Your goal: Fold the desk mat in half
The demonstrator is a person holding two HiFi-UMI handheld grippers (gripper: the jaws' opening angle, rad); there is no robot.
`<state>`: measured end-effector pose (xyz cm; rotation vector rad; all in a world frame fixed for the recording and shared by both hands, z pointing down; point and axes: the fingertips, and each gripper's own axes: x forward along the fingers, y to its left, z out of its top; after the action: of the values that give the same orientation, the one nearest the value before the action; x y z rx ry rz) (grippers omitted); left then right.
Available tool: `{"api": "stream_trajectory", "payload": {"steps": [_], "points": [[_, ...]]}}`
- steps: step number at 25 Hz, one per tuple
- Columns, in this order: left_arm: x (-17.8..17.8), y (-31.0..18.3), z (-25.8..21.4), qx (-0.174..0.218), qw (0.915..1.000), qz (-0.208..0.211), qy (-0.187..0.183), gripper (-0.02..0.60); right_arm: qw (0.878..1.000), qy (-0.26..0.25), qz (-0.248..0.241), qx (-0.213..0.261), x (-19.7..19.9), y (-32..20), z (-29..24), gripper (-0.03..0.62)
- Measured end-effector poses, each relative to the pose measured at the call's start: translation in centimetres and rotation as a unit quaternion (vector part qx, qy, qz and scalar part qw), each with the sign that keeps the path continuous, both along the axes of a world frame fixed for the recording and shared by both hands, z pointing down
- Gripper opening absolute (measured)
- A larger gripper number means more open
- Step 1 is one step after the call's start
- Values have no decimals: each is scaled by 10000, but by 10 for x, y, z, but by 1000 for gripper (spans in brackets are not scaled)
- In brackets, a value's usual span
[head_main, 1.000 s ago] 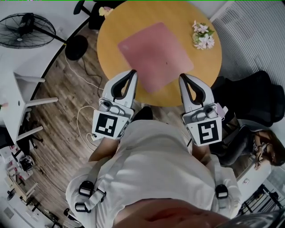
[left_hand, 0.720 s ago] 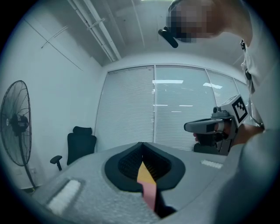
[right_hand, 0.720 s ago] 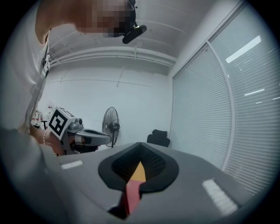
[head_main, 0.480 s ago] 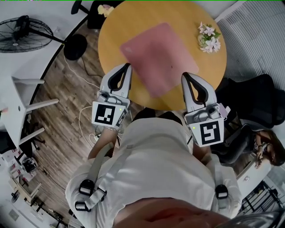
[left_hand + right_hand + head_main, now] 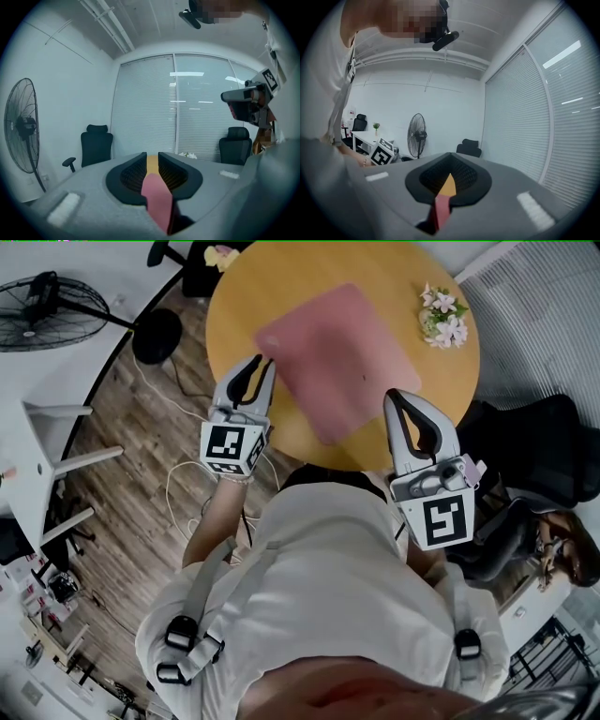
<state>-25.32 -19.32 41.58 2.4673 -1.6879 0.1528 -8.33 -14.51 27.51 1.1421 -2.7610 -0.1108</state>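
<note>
A pink desk mat [image 5: 337,357] lies flat and unfolded on the round wooden table [image 5: 272,277]. My left gripper [image 5: 262,364] is at the table's left edge, its tips by the mat's near-left corner. Its jaws have just been opening and stand apart. In the left gripper view [image 5: 152,155] the pink mat [image 5: 154,197] shows through the gap, with neither pad pressing on it. My right gripper [image 5: 392,395] hangs near the mat's right corner with its tips together. In the right gripper view [image 5: 450,154] a strip of mat [image 5: 441,206] shows below the closed tips.
A bunch of flowers [image 5: 442,320] lies at the table's right rim. A black chair [image 5: 534,456] stands to the right, another chair [image 5: 187,268] at the far side. A floor fan [image 5: 42,301] and a white desk [image 5: 28,456] are on the left. A seated person [image 5: 562,554] is at the lower right.
My left gripper has moved away from my body to the table's left edge by the mat corner, and its jaws have parted. The right gripper has hardly shifted.
</note>
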Motion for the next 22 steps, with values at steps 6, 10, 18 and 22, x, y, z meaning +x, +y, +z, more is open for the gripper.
{"api": "stream_trajectory", "payload": {"steps": [6,10,18,22], "points": [[-28,-30,70,-522,9982,-171,-242,91,10000,37,-21,9,-3,-1,0,5],[-41,-48,118,-846,9953,-211,-421,104,10000,48,-25,2,-3,-2,3,5],[-65,-73,199,-1534,9855,-363,-619,105,10000,54,11,-19,-5,-4,4,5],[-69,-83,226,-1704,9826,-333,-658,106,9999,68,80,-29,-3,-8,6,5]]}}
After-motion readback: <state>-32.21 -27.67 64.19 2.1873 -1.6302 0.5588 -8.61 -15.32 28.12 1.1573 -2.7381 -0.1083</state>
